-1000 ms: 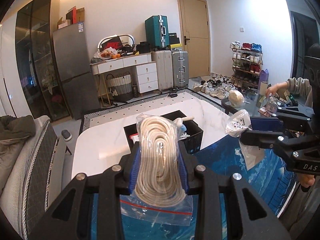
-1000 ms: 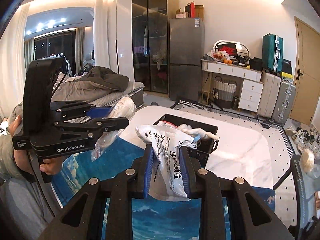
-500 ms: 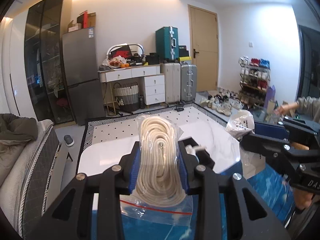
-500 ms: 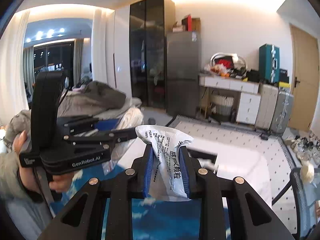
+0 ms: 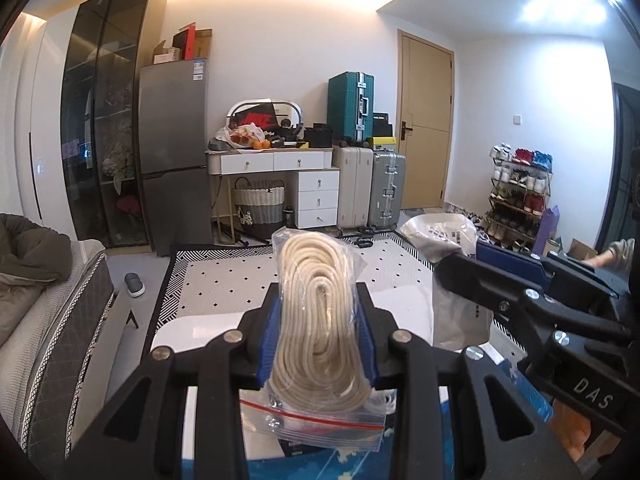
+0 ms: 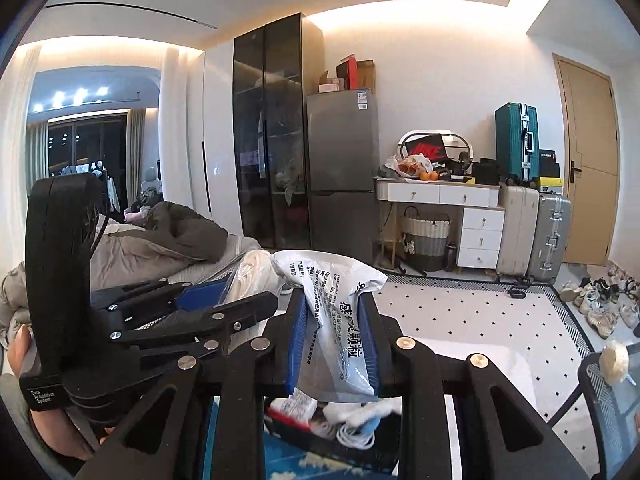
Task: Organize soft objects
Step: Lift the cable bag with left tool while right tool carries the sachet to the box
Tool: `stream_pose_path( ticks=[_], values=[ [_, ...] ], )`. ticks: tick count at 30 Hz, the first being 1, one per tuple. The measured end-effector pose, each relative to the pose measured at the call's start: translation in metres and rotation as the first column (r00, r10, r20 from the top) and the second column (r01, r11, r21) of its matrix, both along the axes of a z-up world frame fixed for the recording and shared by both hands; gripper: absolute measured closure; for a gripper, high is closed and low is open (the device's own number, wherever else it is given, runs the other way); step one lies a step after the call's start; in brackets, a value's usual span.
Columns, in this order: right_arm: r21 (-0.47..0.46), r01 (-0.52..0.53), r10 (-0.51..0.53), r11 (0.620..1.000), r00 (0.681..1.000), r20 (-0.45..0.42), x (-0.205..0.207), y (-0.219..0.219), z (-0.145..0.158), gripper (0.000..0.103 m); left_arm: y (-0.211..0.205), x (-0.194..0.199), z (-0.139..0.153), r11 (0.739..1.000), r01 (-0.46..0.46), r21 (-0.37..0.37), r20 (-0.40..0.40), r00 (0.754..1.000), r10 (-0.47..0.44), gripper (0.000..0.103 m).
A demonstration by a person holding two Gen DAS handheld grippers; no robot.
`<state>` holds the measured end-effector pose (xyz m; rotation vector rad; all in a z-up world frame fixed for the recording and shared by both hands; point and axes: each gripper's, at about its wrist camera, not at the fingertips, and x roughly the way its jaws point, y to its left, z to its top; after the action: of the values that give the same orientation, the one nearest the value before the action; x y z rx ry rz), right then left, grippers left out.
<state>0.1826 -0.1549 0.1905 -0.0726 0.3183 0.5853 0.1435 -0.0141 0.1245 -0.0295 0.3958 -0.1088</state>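
Left gripper [image 5: 318,344] clamps bagged rope [image 5: 318,320], right gripper [image 6: 334,344] clamps printed pouch [image 6: 340,320]; slick plastic may slip toward 6 o'clock.

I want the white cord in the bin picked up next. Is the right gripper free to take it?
Probably not: the right gripper is clamped on a printed white pouch, blocking the white cord below.

Coiled cream rope in clear zip-lock bag [image 5: 318,320] stood upright, pinched between blue pads. White printed plastic pouch [image 6: 340,316] likewise upright, crumpled top.
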Motion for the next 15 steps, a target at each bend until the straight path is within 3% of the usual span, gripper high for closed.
stream_pose_path(
  ticks=[10, 15],
  values=[
    [0.011, 0.025, -0.025, 1.000, 1.000, -0.014, 0.021, 0.002, 0.001, 0.078, 0.001, 0.011, -0.004, 1.000, -0.003, -0.008, -0.009, 1.000, 0.003, 0.070],
    [0.003, 0.029, -0.028, 1.000, 0.999, -0.035, 0.018, 0.004, -0.006, 0.078, 0.003, 0.021, -0.009, 0.999, -0.012, -0.030, -0.059, 0.998, 0.010, 0.070]
  ],
)
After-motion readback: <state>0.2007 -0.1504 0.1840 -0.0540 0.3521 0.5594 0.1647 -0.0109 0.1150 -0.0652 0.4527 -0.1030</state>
